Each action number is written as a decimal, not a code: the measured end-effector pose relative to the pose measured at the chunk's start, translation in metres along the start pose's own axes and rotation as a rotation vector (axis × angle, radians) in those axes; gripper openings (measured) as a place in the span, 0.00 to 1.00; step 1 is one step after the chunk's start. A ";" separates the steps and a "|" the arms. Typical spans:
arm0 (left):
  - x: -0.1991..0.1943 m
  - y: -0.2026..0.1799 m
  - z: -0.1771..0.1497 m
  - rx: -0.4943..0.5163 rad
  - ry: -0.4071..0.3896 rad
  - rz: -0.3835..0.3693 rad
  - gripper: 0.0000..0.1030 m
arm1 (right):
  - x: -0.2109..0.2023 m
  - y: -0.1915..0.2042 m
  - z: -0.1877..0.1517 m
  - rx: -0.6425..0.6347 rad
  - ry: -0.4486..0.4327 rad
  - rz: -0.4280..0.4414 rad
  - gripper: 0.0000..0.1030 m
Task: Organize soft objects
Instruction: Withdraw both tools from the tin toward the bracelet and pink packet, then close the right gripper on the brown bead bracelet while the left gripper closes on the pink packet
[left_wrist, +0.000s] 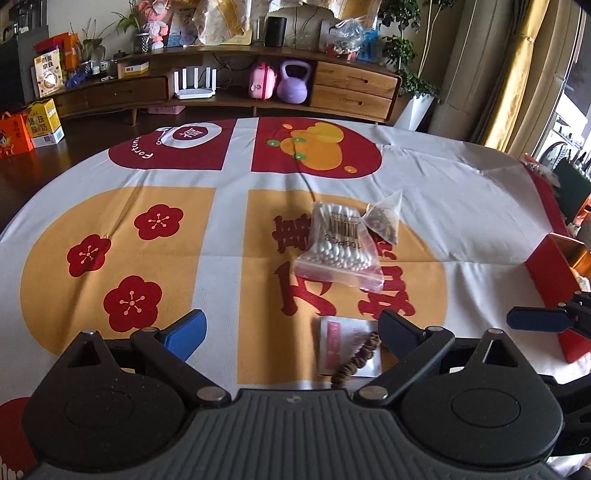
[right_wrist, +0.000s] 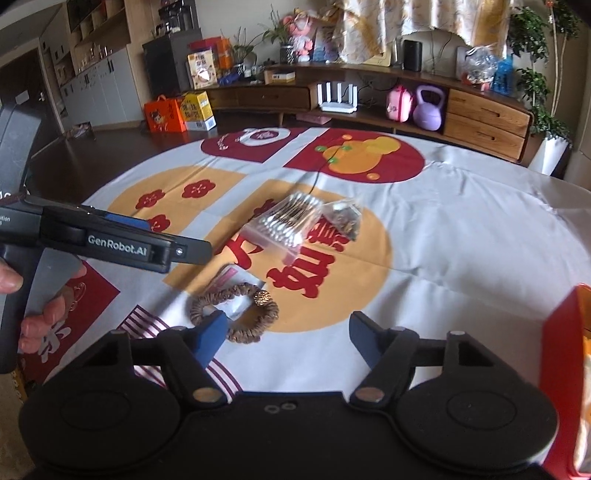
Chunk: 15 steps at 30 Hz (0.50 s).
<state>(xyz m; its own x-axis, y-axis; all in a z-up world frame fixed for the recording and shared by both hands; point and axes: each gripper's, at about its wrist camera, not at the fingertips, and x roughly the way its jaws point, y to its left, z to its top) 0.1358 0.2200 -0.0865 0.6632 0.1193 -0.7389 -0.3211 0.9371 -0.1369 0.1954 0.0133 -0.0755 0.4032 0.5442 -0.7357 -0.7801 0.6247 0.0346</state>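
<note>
- Both claws stand apart with nothing between the pads: your left gripper (left_wrist: 291, 334) is spread wide, and your right gripper (right_wrist: 290, 338) is open somewhat narrower, also empty.
- Nothing is picked up yet, as far as the pictures show; every soft item lies loose on the tablecloth (left_wrist: 461, 192).
- Your brown scrunchie (right_wrist: 236, 310) lies on a small white packet (left_wrist: 347, 347), just ahead of your right claw at about eleven o'clock, its near edge touching the left pad in that view.
- Farther out at twelve o'clock, the bag of cotton swabs (left_wrist: 338, 245) lies flat, with the pyramid tea bag (left_wrist: 384, 218) touching its one o'clock corner.
- At three o'clock, the red box (left_wrist: 554, 266) stands open at the cloth's edge; I judge it the likely bin, though what it holds is too cropped to tell.
- So the sorting looks barely begun: scrunchie, packet, swabs and tea bag all remain.
</note>
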 end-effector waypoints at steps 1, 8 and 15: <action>0.003 0.001 -0.001 0.003 0.001 0.006 0.97 | 0.006 0.002 0.001 -0.004 0.007 -0.002 0.68; 0.019 0.001 -0.003 0.015 -0.003 0.042 0.97 | 0.040 0.007 0.003 0.001 0.045 -0.010 0.54; 0.026 0.002 -0.004 0.020 -0.018 0.056 0.97 | 0.055 0.014 0.002 -0.019 0.063 -0.020 0.35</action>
<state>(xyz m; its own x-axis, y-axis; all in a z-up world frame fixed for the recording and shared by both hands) 0.1498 0.2235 -0.1084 0.6565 0.1770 -0.7332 -0.3443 0.9352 -0.0825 0.2077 0.0530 -0.1145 0.3884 0.4947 -0.7775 -0.7814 0.6240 0.0067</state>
